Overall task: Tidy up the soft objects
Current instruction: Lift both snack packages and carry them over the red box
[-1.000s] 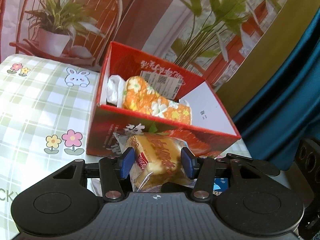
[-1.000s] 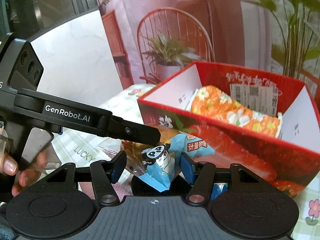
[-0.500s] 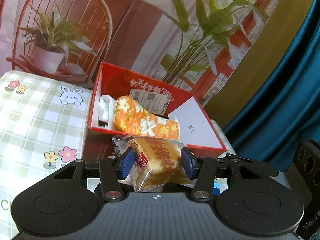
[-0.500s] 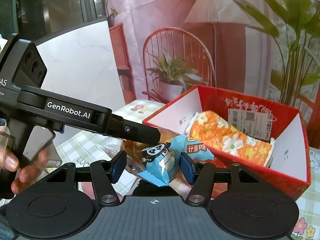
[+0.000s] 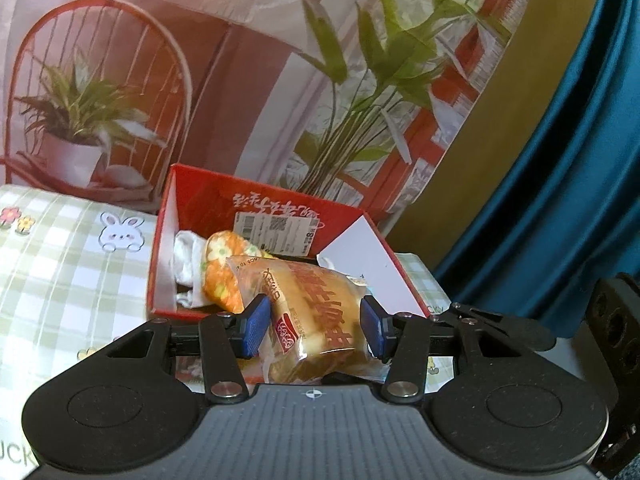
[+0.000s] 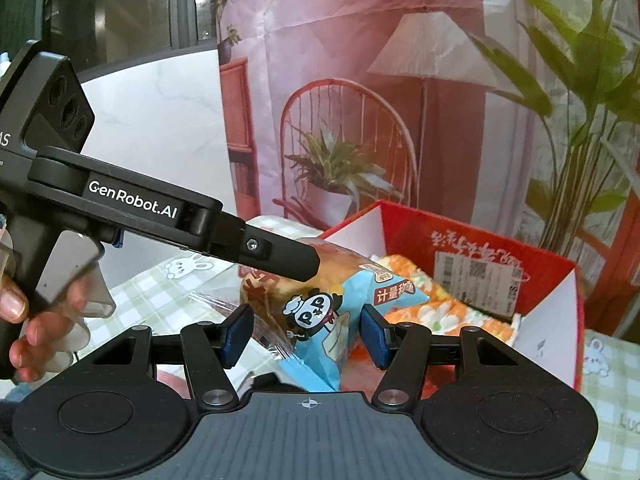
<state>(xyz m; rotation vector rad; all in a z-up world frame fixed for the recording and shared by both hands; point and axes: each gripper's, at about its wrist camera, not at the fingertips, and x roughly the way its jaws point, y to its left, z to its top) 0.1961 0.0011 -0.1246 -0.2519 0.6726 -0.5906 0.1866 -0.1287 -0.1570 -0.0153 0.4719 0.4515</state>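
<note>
box (image 5: 256,204) red | cloth (image 5: 220,280) orange floral | tablecloth (image 5: 60,264) green check

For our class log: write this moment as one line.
left tool: bread held | right tool: blue packet held | box: cloth inside

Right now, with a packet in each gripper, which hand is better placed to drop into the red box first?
Left, probably. Its bread packet already overlaps the red box opening; the right's blue panda packet sits short of the near wall.

The black gripper handle (image 6: 132,200) on the left says "GenRobot.AI". The blue snack packet (image 6: 340,312) says "计量称".
</note>
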